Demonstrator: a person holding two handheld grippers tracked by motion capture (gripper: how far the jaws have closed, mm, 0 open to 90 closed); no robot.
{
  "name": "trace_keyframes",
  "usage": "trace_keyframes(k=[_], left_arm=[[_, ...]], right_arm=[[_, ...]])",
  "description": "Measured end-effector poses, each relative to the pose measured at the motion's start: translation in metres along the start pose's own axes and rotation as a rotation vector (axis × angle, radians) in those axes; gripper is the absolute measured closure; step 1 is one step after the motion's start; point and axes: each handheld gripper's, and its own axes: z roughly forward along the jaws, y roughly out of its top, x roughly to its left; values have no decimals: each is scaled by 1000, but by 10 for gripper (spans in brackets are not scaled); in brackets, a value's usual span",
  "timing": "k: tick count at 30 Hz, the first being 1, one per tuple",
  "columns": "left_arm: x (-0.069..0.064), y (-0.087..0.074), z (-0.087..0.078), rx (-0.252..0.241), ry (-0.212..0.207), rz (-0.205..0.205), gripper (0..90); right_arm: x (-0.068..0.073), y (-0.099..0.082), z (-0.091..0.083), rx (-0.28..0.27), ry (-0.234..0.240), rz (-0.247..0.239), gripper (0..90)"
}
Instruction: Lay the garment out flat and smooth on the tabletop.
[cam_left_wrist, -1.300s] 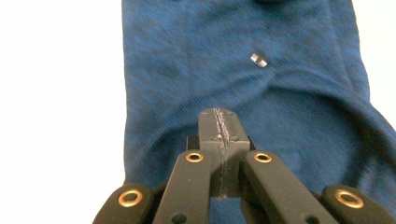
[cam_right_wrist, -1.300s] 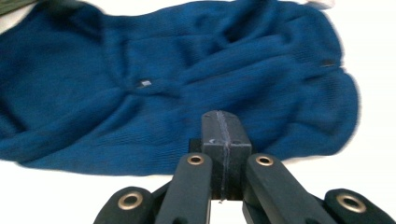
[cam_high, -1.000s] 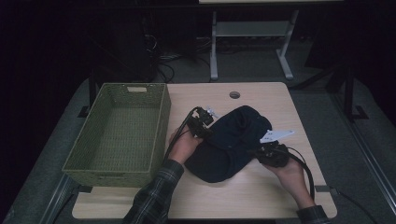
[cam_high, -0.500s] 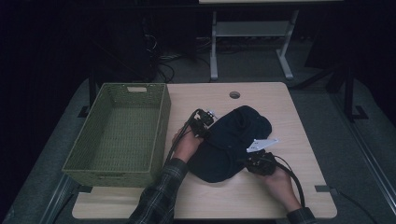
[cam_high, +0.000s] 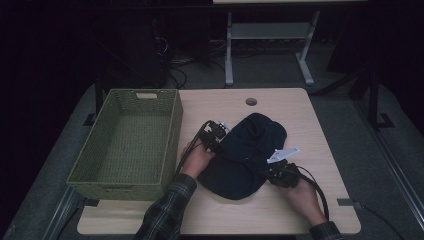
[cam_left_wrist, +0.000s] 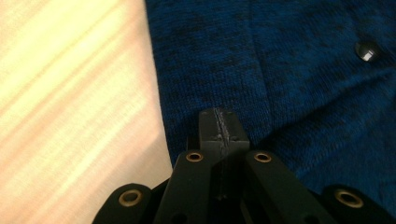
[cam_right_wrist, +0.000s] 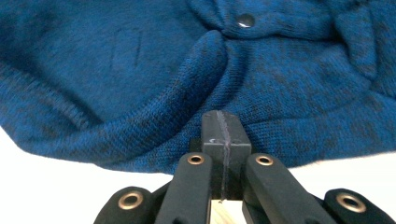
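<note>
Sweater (cam_high: 248, 155) lies crumpled between both tools, long axis diagonal across pale wooden worktop (cam_high: 310, 125); left tool (cam_high: 218, 134) and right tool (cam_high: 280, 172) clenched, empty, at its edges; dark room beyond.

Blue knit under my black claws
My sweater (cam_right_wrist: 140, 60) is mottled dark blue; basket (cam_high: 127, 145) olive green; table (cam_high: 320, 125) pale wood.

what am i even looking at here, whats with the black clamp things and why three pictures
A person sits at a wooden table, each hand holding a two-jaw tool. The wide picture comes from a camera above; the two close-ups come from cameras riding on the tools. On the table are a dark blue knitted garment and an empty green basket. The left gripper and right gripper sit at the garment's opposite edges. In both close-ups the jaws are shut, tips against the knit; whether any fabric is pinched is unclear.
</note>
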Motion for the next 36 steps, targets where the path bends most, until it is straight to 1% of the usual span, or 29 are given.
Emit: trace_keyframes(k=[5,8,10,11,16,20,21,23,26,27,29,30,31,32,36], left_arm=[[-7,-10,-5,-4,-38,12,900],[-12,-16,-8,-8,-74,4,900],[-15,-21,-10,-6,-93,14,900],[-18,-23,-11,-9,-100,15,900],[-35,-35,-16,-13,-131,43,900],[-46,-45,-20,-13,-154,66,900],[-49,-47,-21,-15,-162,67,900],[-55,-51,-23,-13,-177,75,900],[-63,-57,-25,-12,-187,90,900],[-65,-58,-26,-12,-194,89,900],[-69,-62,-27,-17,-208,90,900],[-70,-63,-28,-17,-211,99,900],[-72,-65,-28,-21,-219,94,900],[-73,-66,-29,-20,-222,101,900],[-79,-70,-31,-16,-231,105,900]], right_arm=[[-4,-5,-5,9,-19,9,898],[-6,-9,-9,7,-25,17,898],[-7,-11,-11,6,-32,18,898],[-7,-13,-12,7,-36,17,898],[-8,-17,-17,20,-58,11,898],[-7,-21,-20,21,-65,6,897],[-7,-23,-22,20,-57,10,898],[-7,-24,-23,16,-57,10,897],[-6,-27,-25,17,-50,11,897],[-6,-29,-26,14,-46,10,897],[-5,-32,-28,9,-36,17,897],[-4,-35,-30,5,-26,24,897],[-3,-36,-31,4,-16,31,897],[-3,-38,-32,1,-11,28,897],[2,-42,-35,0,-3,16,897]])
